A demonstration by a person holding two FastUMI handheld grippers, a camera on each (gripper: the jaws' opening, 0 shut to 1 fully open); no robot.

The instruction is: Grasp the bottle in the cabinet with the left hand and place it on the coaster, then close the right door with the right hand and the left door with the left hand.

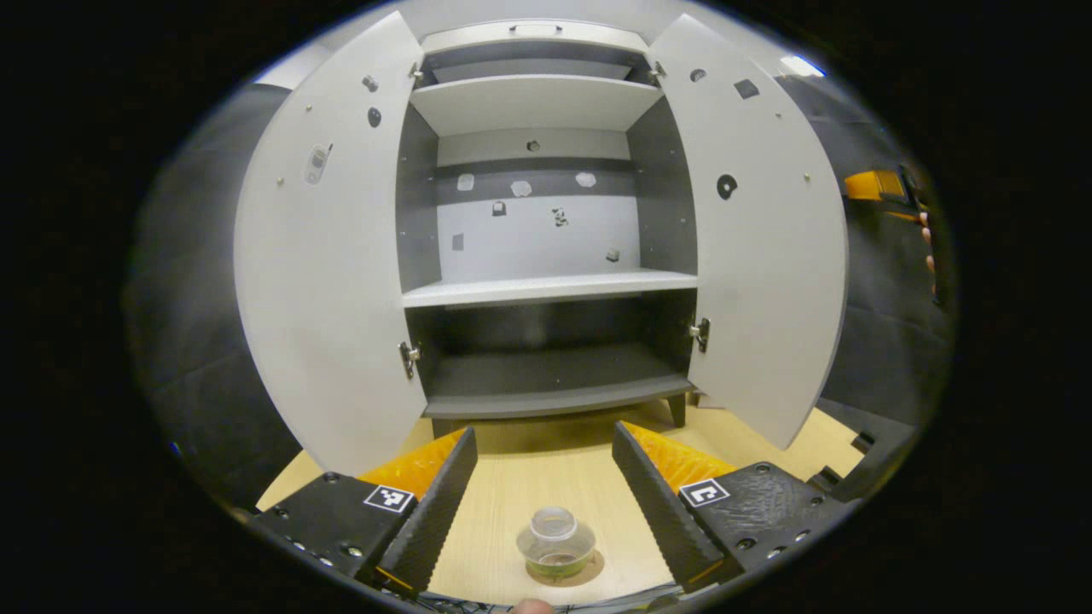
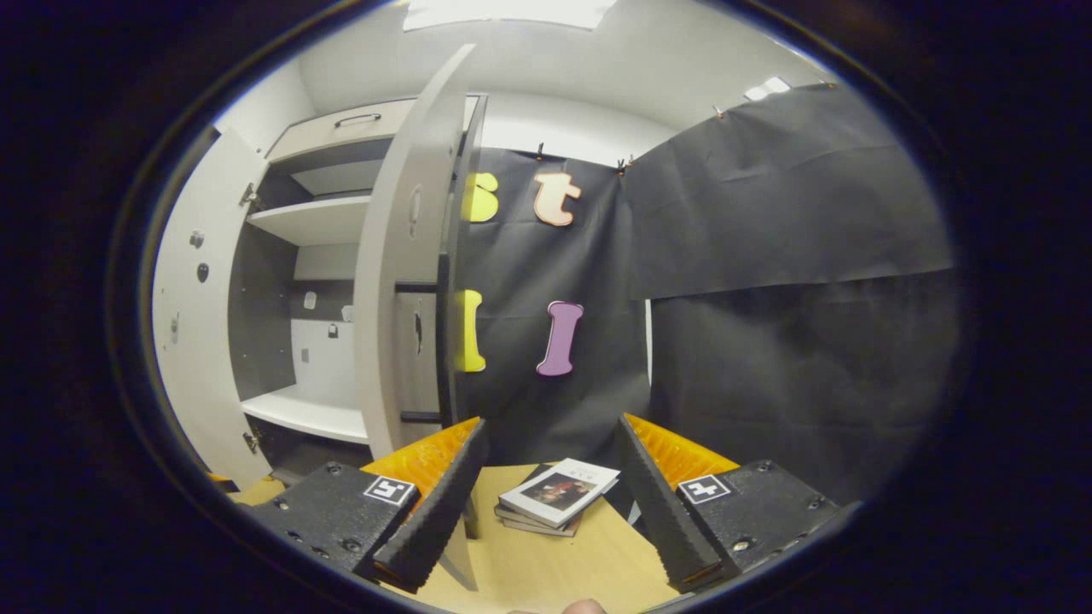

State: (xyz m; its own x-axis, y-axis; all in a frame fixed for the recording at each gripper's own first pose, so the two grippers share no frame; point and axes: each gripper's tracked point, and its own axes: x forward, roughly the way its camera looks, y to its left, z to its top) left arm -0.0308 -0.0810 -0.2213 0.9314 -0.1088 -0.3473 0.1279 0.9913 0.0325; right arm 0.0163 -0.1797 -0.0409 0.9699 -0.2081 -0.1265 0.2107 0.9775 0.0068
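Note:
A clear bottle [image 1: 555,542] with greenish liquid stands upright on a round brown coaster [image 1: 589,570] on the wooden table, low between my left gripper's [image 1: 542,503] open fingers, which do not touch it. Ahead, the grey cabinet [image 1: 546,281] has both doors swung wide: the left door [image 1: 328,256] and the right door [image 1: 763,247]. In the right gripper view my right gripper [image 2: 546,503] is open and holds nothing. The right door [image 2: 401,256] stands edge-on just left of it, with the cabinet's shelves [image 2: 307,414] beyond.
A small stack of books [image 2: 554,495] lies on the table [image 2: 546,571] in front of my right gripper. The other gripper with a hand [image 1: 913,213] shows at the far right of the left gripper view. Black cloth walls surround the booth.

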